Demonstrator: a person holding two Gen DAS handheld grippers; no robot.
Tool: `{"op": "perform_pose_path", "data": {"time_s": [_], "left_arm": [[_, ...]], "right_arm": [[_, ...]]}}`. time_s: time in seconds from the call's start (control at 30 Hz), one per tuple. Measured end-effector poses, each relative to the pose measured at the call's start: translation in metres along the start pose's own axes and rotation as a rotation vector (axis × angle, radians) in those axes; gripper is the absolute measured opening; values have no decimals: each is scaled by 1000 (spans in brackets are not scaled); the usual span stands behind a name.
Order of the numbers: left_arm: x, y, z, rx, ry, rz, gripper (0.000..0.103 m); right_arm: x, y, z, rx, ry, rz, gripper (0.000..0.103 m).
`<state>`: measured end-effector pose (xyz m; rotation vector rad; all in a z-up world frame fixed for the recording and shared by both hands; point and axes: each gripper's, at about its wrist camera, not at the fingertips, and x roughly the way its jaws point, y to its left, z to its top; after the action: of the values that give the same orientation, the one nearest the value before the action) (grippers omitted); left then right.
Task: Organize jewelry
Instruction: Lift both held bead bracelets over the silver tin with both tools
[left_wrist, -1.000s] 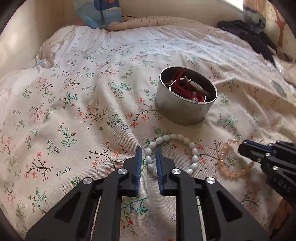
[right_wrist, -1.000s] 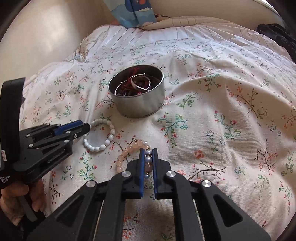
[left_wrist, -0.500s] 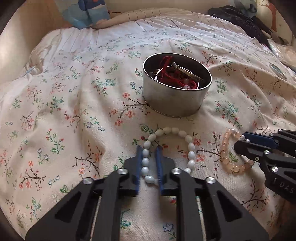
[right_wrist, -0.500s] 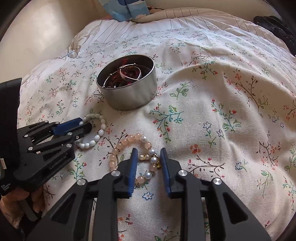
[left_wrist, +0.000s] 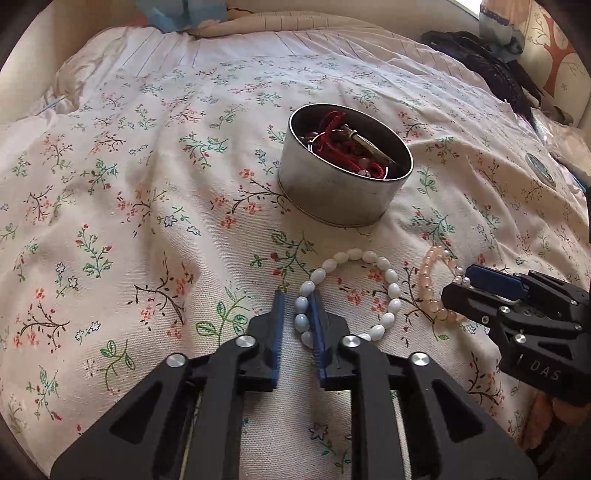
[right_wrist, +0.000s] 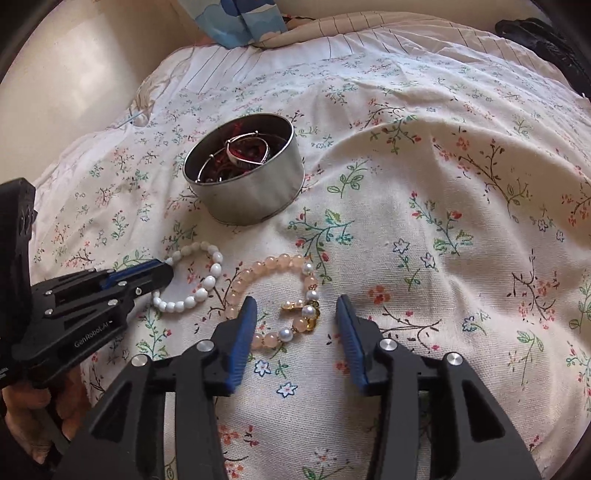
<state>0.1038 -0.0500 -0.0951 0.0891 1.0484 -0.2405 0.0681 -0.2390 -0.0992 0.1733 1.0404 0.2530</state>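
**Both Jaws Parting Over Two Bracelets on the Bed**

Jaws of the left gripper (left_wrist: 297, 314) are opening, and they stand a narrow way apart with the near side of the white bracelet (left_wrist: 373, 291) lying between them. Three or four of its oval beads run down the gap. They sit close against the right-hand blue pad, with a sliver of cloth showing on the other side. Whether that pad still touches the beads cannot be told; nothing is lifted, and the whole loop lies flat on the bedspread (left_wrist: 129, 206).

Jaws of the right gripper (right_wrist: 295, 314) are opening too, and they stand much wider. The pink bracelet (right_wrist: 266, 269) lies on the cloth with its near arc between the pads: pearl beads and a small gold clasp sit about midway in the gap, clear of both pads. The left pad's tip comes just beside the loop's pink beads on that side. The far half of the loop reaches beyond the fingertips.

From the left wrist view, the white bracelet lies just beside the pink one, the two loops close but apart, and the right gripper's tips rest over the pink beads. Past both bracelets stands a round tin (left_wrist: 345, 195), upright, near the white loop but not touching it. It holds red cord, dark beads and metal pieces. A hand (right_wrist: 22, 417) grips the left tool's handle at the right wrist view's lower left edge.
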Motion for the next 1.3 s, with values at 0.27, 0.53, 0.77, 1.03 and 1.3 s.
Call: {"op": "perform_pose_path", "data": {"time_s": [0.27, 0.53, 0.77, 1.03, 1.3], "left_arm": [[-4, -20, -2, 94, -14, 27, 7], [-57, -18, -1, 24, -223, -43, 7], [-83, -22, 1, 0, -359, -50, 7], [-87, -23, 10, -22, -419, -20, 7], [-83, -27, 13, -7, -420, 2, 7]], "right_arm": [[-7, -12, 0, 80, -19, 119, 14], [-49, -13, 0, 125, -211, 287, 12], [-72, 0, 6, 92, -324, 330, 12], [-77, -6, 19, 136, -405, 357, 12], [-78, -7, 22, 133, -420, 354, 12]]}}
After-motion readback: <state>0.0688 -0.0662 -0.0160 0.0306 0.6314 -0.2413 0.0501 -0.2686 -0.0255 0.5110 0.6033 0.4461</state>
